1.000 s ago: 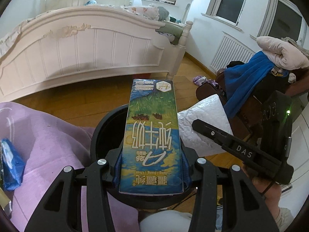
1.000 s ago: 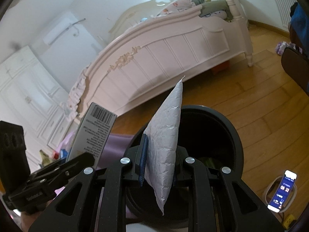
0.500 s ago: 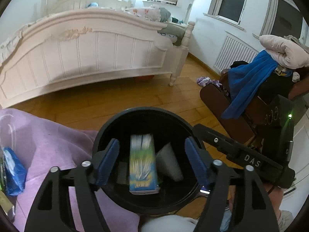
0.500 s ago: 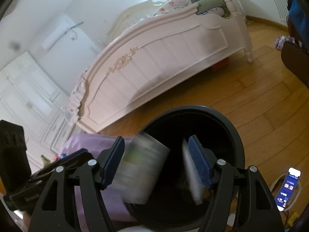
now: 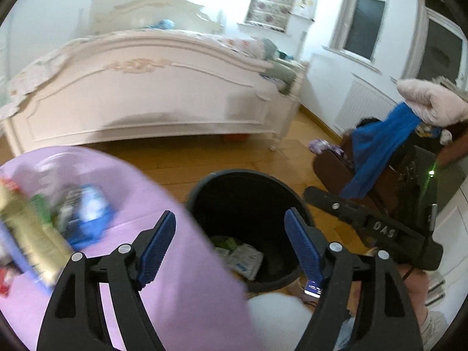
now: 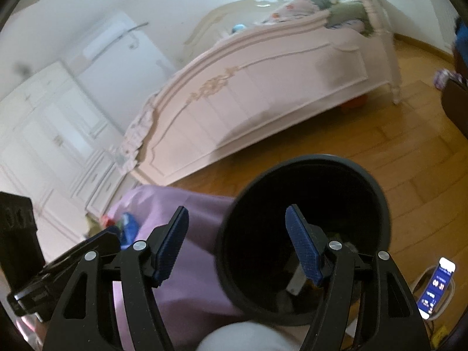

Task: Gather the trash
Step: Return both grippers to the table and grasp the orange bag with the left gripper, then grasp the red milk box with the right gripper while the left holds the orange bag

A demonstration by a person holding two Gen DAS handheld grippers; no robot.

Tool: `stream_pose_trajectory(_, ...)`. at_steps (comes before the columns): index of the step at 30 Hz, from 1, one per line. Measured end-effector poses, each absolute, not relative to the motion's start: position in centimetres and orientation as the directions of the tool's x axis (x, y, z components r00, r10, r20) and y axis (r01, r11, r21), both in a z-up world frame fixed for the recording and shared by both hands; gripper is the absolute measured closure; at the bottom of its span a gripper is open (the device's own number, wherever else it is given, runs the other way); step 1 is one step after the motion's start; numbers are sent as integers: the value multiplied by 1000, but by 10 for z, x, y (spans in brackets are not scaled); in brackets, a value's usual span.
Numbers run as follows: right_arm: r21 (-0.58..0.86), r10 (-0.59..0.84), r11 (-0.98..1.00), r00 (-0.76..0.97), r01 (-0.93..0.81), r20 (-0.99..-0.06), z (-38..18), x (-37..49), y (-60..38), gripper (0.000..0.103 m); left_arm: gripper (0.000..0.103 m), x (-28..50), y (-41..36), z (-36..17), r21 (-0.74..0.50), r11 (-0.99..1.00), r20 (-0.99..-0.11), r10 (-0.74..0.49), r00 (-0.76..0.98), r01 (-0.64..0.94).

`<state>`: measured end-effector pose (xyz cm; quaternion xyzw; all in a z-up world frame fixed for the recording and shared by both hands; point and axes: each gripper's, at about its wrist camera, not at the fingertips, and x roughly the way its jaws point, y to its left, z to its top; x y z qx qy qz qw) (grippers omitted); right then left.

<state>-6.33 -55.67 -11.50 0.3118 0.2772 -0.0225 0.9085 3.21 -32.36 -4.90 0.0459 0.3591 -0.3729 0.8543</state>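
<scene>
The left tool (image 5: pixel 229 242) is held with its jaws spread wide, having just been opening further, and nothing is seen between the blue pads (image 5: pixel 155 248). It is angled downward. The right tool (image 6: pixel 237 244) is likewise held wide apart and angled down, its jaws having been opening within the last moment (nothing is caught between them either). In the left wrist view the right tool is seen from the side at the right; a little of the hand beneath it is visible.
</scene>
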Motion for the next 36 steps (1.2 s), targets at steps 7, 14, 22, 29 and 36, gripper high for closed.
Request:
stream_pose_trajectory(7,496,243,867,828,49,-506,-79,-44,-480,34,26,37,-208,-31,-191,847,-617,-497,611,496)
stream_pose_trajectory(14,419,377,894,767,-156,-519,-50,-20,-385,34,25,49,-85,-40,-195,943,-640,-331,693,271)
stream_pose_trajectory(22,311,526,849,629,-427,-572,-29,12,-263,34,25,91,-7,-72,-239,959,-718,-281,636,154)
stream_pose_trajectory(29,222,541,804,526,-551,-656,-34,44,-180,34,49,108,4,-91,-243,957,-748,-289,597,159)
stream_pose_trajectory(36,64,414,810,493,-583,-765,-63,82,-128,34,75,99,33,-92,-342,932,-721,-340,603,116)
